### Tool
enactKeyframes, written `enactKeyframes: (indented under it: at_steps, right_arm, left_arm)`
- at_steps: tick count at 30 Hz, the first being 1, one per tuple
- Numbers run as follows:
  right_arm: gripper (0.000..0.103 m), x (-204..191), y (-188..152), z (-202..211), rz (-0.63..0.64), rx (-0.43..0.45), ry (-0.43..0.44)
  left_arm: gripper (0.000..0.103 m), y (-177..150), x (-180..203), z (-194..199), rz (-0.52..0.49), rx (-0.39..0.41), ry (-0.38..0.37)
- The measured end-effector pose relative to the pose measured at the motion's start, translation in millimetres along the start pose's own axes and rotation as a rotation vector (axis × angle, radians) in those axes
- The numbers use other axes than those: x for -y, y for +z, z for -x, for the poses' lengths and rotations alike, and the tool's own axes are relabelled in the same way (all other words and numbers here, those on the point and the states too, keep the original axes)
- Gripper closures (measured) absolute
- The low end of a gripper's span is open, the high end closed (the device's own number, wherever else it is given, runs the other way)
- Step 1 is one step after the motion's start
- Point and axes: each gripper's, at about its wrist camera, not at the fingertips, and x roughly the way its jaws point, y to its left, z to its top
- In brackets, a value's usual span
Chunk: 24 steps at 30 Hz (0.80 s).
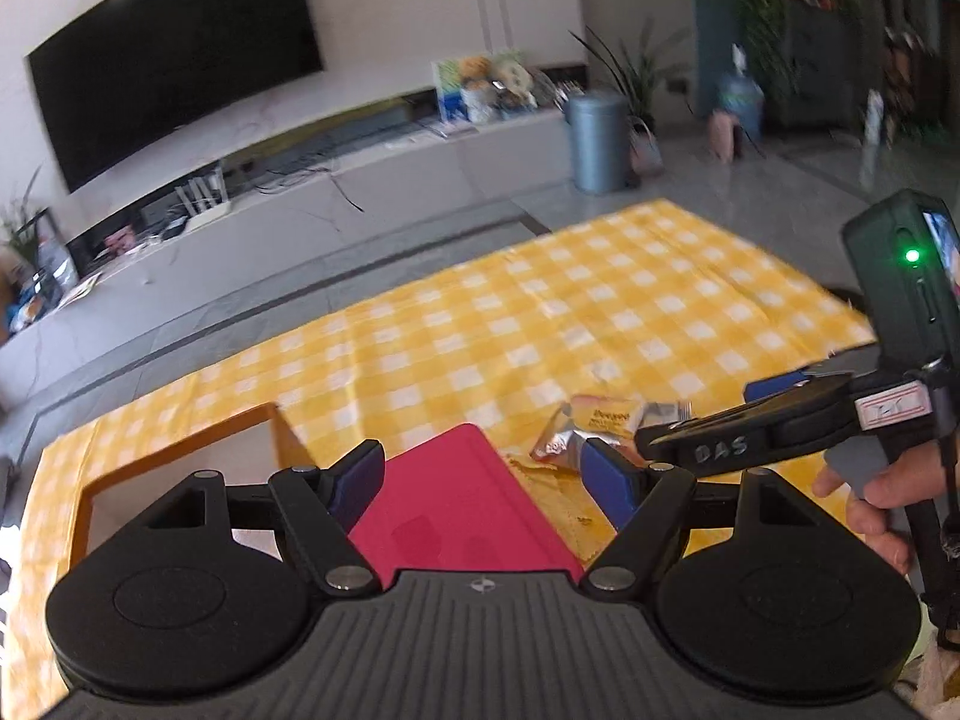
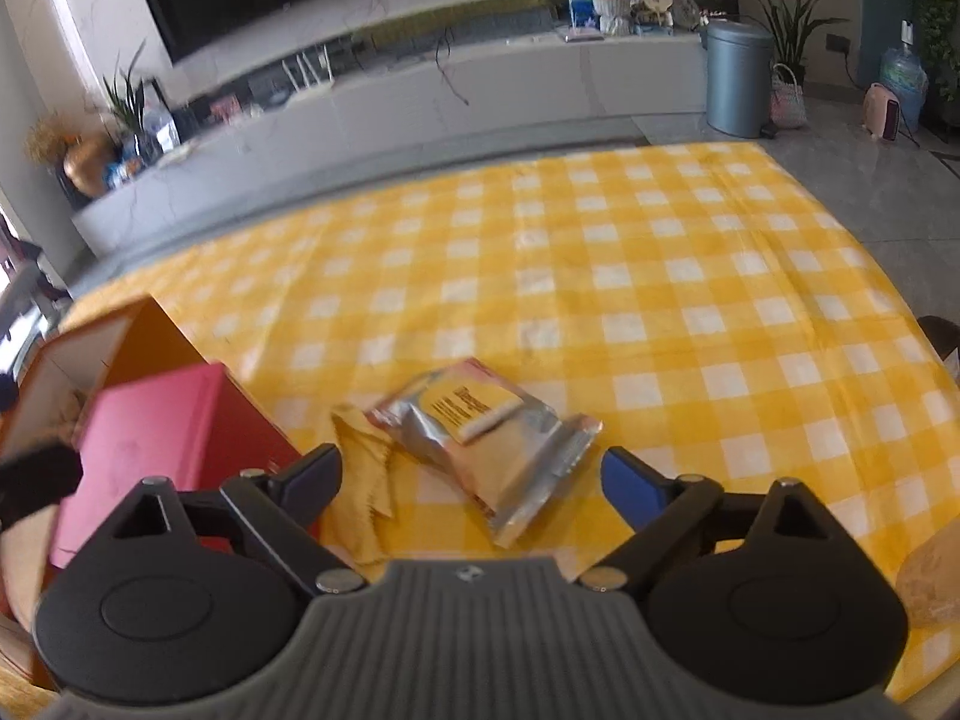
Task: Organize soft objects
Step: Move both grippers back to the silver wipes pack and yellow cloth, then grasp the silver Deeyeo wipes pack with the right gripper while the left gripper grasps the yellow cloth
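1. The left gripper [image 1: 486, 480] is pointing down over the table with its blue-padded jaws spread apart, gripping nothing; a red box [image 1: 462, 498] is lying below, between the fingers but not pressed by them.
2. The right gripper [image 2: 474, 477] is hanging tilted downward with its jaws standing wide and nothing clamped; the foil snack packet [image 2: 486, 438] is lying flat on the cloth just ahead of them.
3. In the left view, a person's hand [image 1: 870, 504] is wrapping around the right gripper's handle at the right edge.
4. A yellow-and-white checked tablecloth [image 2: 660, 276] is covering the table, slightly creased.
5. An orange open-topped box [image 2: 144, 348] is sitting at the table's left, touching the red box.
6. A thin yellow cloth [image 2: 360, 468] is lying crumpled just beside the packet.
7. The packet is looking crinkled, silvery, with a yellow label.
8. Beyond the table, a large dark television [image 1: 174, 60], a long pale low cabinet [image 2: 480, 90] and a grey cylindrical bin [image 2: 738, 78] are standing on a glossy tiled floor.
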Motion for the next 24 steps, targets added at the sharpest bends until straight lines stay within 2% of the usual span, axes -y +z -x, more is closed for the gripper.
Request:
enactKeyframes:
  at_steps: [3, 6, 10, 14, 21, 24]
  right_arm:
    - [0.011, 3.9, 0.5, -20.3, 0.021, -0.029, -0.006]
    - [0.01, 13.8, 0.1, -39.9, -0.017, -0.048, 0.029]
    - [0.011, 17.4, 1.6, -60.7, 0.017, -0.052, 0.052]
    - [0.01, 17.0, 3.1, -74.1, 0.042, -0.062, 0.073]
    - [0.009, 18.8, 3.2, -82.5, 0.063, -0.072, 0.039]
    - [0.014, 19.8, 0.6, -86.6, 0.083, -0.082, 0.023]
  left_arm:
    - [0.015, 12.3, 13.3, -28.6, -0.122, -0.101, -0.021]
    - [0.015, 15.8, 27.0, -56.5, -0.288, -0.197, -0.076]
    - [0.015, 14.3, 41.2, -89.1, -0.421, -0.288, -0.114]
    - [0.011, 10.3, 51.3, -110.3, -0.534, -0.304, -0.069]
    - [0.01, 17.2, 56.3, -122.6, -0.604, -0.31, -0.067]
    - [0.01, 17.9, 58.7, -126.3, -0.617, -0.313, -0.066]
